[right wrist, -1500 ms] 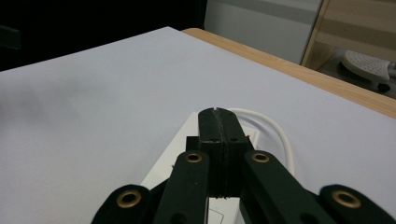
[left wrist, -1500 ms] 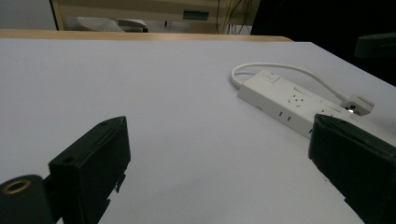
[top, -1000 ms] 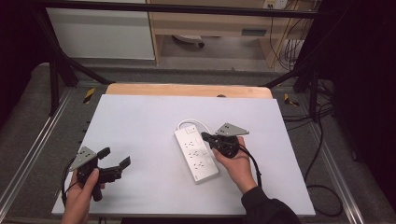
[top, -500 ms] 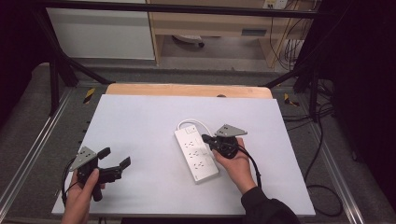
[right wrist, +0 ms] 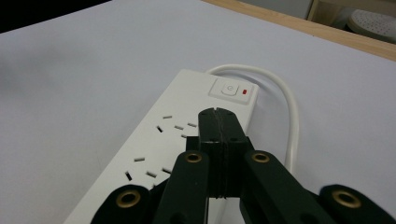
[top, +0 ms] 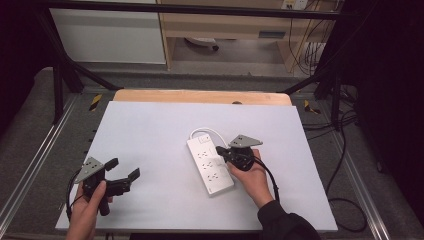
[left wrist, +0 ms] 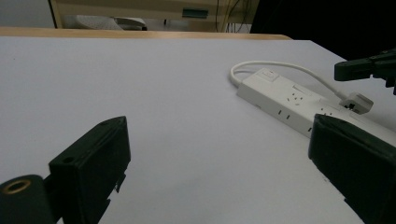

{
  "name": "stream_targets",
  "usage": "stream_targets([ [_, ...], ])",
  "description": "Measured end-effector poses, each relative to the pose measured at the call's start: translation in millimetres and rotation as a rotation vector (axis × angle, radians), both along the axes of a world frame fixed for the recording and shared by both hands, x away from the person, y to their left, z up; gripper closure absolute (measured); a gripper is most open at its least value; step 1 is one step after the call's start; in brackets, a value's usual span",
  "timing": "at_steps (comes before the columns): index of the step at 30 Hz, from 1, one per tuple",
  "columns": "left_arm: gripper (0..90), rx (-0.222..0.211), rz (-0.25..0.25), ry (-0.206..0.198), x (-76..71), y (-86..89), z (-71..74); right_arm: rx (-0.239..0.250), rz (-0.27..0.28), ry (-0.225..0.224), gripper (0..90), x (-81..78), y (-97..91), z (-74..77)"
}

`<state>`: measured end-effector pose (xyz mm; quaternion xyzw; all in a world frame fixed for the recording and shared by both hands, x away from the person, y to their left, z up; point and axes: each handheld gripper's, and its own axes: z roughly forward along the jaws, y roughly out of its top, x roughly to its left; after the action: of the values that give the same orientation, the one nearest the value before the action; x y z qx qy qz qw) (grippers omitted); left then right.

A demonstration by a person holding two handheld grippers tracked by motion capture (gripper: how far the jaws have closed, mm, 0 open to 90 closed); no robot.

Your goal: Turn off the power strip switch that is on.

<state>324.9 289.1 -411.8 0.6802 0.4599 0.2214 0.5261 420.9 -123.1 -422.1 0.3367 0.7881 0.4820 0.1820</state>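
Note:
A white power strip (top: 210, 167) lies near the middle of the white table (top: 150, 130), its cable (top: 207, 131) looping back at the far end. My right gripper (top: 218, 150) is shut with nothing between its jaws. Its tips (right wrist: 218, 112) hover over the strip (right wrist: 154, 140), just short of the switch (right wrist: 232, 89) with the red mark. My left gripper (top: 123, 168) rests open at the front left, well apart from the strip. The left gripper view has its jaws (left wrist: 217, 123) spread wide, the strip (left wrist: 289, 100) beyond them and a white plug (left wrist: 358, 101) beside it.
A wooden edge (top: 200, 96) runs along the table's far side. Metal rails (top: 30, 165) flank the table on both sides. Cables (top: 345, 200) hang off to the right. Bare white surface stretches between the two grippers.

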Motion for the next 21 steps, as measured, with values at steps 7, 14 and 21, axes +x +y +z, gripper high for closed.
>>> stream_targets([
  [7, 5.6, 0.004, -0.001, -0.002, -0.3, 0.5, 0.3, -0.018, 0.003, 0.016, 90.0, 0.3, 1.0, -3.3],
  [14, 5.6, 0.001, -0.003, -0.002, -0.4, -0.3, 0.4, -0.046, 0.006, 0.043, 90.0, -1.7, 3.1, -8.2],
  [21, 5.7, 0.001, -0.005, -0.003, -0.4, -0.4, 0.7, -0.048, 0.008, 0.070, 90.0, -8.3, 1.9, -11.7],
])
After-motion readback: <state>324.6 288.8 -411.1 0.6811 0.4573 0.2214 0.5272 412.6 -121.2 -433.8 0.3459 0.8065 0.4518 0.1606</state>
